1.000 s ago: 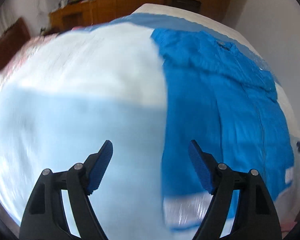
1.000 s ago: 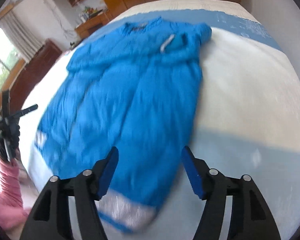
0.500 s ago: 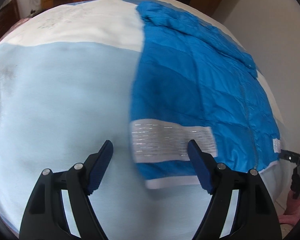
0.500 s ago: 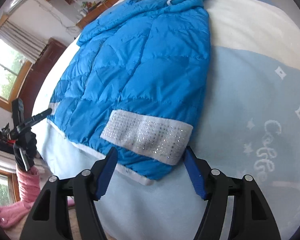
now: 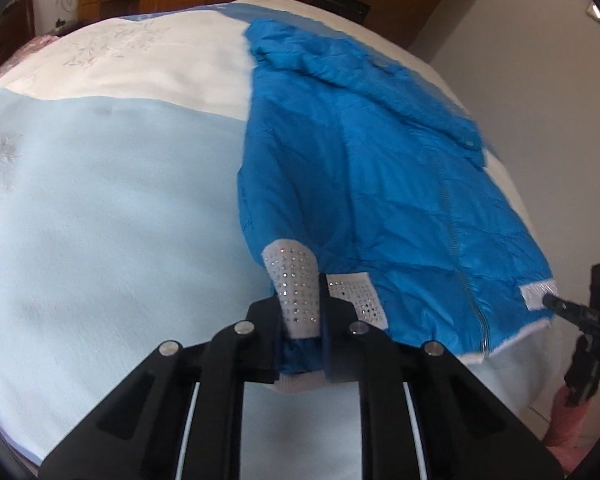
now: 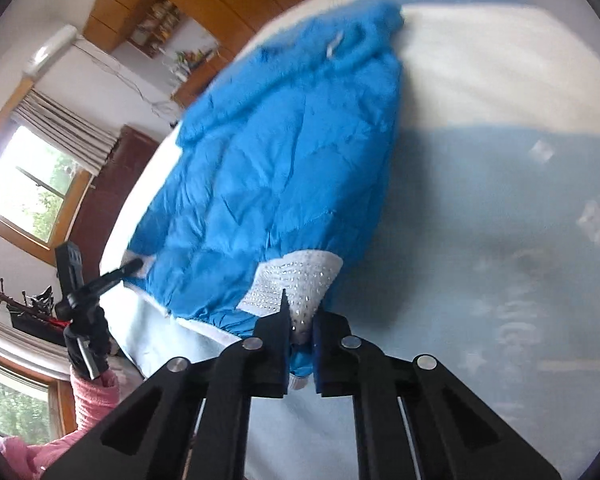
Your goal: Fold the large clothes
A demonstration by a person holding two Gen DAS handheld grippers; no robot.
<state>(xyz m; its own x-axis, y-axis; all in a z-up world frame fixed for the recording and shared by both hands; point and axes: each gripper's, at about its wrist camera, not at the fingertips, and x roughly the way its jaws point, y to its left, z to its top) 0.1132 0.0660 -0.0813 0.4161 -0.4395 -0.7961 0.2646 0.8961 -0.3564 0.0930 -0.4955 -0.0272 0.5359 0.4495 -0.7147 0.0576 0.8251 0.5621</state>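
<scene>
- Now clamped, no longer spread: left gripper and right gripper each pinching jacket hem corners, studded band between pads.
- Jacket spread ahead on bed.
- Grasp step; probably next, lifting hem forward toward collar, evenly.

Left tongs clamped, blue pads pinched near-together on the studded white cuff band of the blue jacket, pointing 12 o'clock. Right tongs also clamped on a studded band at the jacket hem. Right tongs visible at 3 o'clock in left view; left tongs at 9 o'clock in right view.
</scene>
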